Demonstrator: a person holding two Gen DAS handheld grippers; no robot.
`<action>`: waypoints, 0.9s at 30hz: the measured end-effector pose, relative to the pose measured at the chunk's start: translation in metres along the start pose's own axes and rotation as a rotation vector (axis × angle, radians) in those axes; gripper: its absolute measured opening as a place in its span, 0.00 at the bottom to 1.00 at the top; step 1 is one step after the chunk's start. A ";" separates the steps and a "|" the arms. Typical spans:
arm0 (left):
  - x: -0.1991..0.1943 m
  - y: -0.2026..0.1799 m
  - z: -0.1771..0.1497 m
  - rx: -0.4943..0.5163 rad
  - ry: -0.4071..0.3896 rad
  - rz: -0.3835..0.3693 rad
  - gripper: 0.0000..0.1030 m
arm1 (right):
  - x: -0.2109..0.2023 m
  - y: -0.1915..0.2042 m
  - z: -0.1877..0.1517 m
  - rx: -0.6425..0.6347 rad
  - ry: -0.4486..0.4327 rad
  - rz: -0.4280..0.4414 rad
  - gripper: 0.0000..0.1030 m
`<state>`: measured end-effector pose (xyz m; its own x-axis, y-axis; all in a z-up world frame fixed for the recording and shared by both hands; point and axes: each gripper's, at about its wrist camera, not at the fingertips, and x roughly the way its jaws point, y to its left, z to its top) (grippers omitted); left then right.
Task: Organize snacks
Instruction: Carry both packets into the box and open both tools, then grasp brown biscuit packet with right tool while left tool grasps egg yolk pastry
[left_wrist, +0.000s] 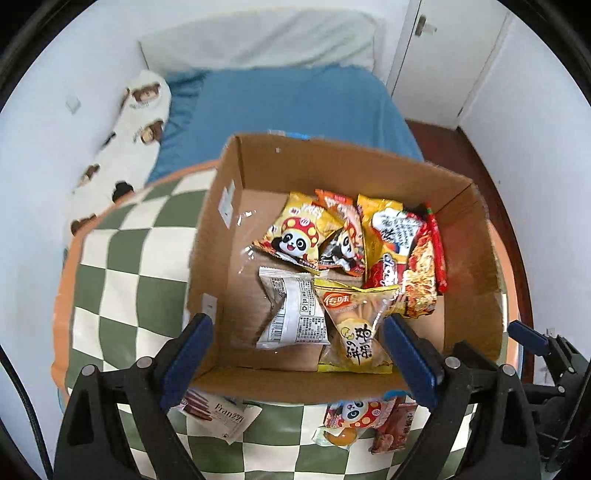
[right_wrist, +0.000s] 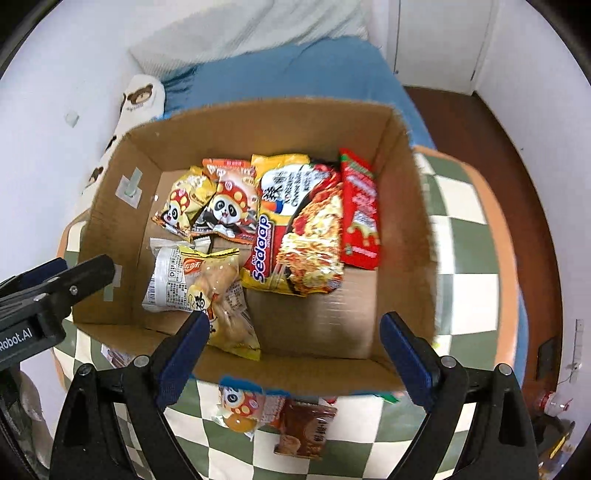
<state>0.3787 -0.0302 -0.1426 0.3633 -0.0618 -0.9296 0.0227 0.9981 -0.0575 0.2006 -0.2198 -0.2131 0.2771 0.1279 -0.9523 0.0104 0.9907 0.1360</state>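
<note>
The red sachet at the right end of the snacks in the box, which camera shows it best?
The right wrist view: there the red sachet shows its whole broad printed front, beside the noodle packet. In the left wrist view the sachet appears only as a narrow strip, seen nearly edge-on and partly tucked behind the noodle packet.

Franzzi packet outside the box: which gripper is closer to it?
Left. The left gripper hangs open almost directly above the Franzzi packet, at the cardboard box's near left corner. The right gripper, also open, is further right, over the box's near wall.
</note>
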 end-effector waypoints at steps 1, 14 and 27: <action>-0.010 -0.001 -0.006 0.000 -0.028 0.003 0.92 | -0.010 -0.002 -0.005 -0.003 -0.025 -0.010 0.92; -0.092 -0.027 -0.067 0.057 -0.232 0.017 0.92 | -0.098 -0.011 -0.063 0.033 -0.252 -0.017 0.92; -0.027 -0.036 -0.123 0.143 -0.049 0.104 0.92 | -0.058 -0.039 -0.125 0.146 -0.079 0.090 0.93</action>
<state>0.2537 -0.0647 -0.1601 0.4151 0.0387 -0.9090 0.1130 0.9892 0.0937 0.0641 -0.2596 -0.1977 0.3573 0.2055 -0.9111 0.1201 0.9573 0.2630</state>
